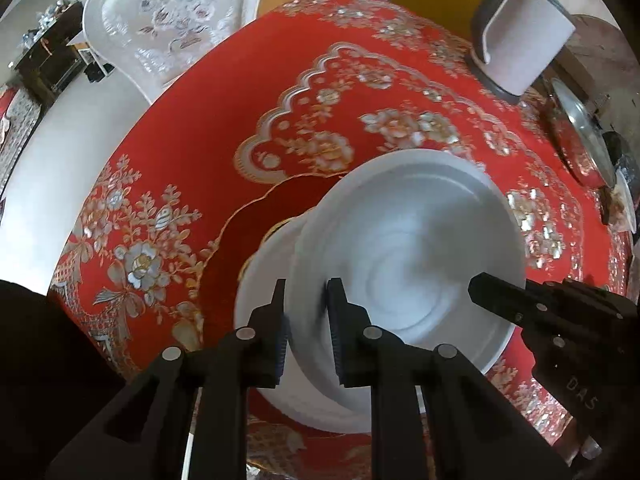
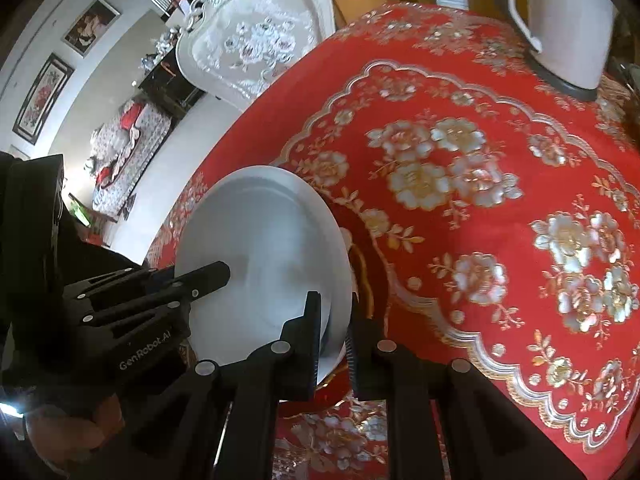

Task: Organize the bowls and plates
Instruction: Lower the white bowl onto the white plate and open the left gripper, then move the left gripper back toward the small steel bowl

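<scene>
A white plate is held tilted just above the red floral tablecloth. My left gripper is shut on its near rim, and it also shows in the right wrist view as the left gripper reaching over the plate's left side. My right gripper is shut on the opposite rim; in the left wrist view the right gripper comes in from the right. Under the plate sits a second white dish with gold trim. That dish rests on a dark red gold-edged plate.
A white jug on a grey base stands at the table's far right. A metal lid lies near the right edge. A white floral chair stands behind the far left table edge.
</scene>
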A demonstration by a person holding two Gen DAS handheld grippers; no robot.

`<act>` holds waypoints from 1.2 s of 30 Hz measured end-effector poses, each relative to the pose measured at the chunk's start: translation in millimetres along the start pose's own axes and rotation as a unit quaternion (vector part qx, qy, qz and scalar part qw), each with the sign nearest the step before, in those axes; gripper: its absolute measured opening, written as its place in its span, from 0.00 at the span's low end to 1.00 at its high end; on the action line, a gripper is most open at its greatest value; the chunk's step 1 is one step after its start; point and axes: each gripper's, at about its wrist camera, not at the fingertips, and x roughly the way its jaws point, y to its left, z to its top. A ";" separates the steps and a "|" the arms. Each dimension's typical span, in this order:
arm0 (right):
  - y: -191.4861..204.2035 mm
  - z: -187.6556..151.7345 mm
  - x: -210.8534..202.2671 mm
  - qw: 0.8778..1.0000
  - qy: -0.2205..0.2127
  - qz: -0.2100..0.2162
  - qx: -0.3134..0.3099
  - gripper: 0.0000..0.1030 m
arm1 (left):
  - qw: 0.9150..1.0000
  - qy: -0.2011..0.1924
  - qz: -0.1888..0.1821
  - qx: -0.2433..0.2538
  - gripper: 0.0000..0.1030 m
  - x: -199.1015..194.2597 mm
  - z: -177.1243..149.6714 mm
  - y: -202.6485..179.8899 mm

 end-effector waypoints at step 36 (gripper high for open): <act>-46.2 -18.8 -68.8 0.995 -0.070 -0.056 0.045 0.37 | 0.988 -0.133 0.041 0.060 0.54 -39.8 15.1 -60.4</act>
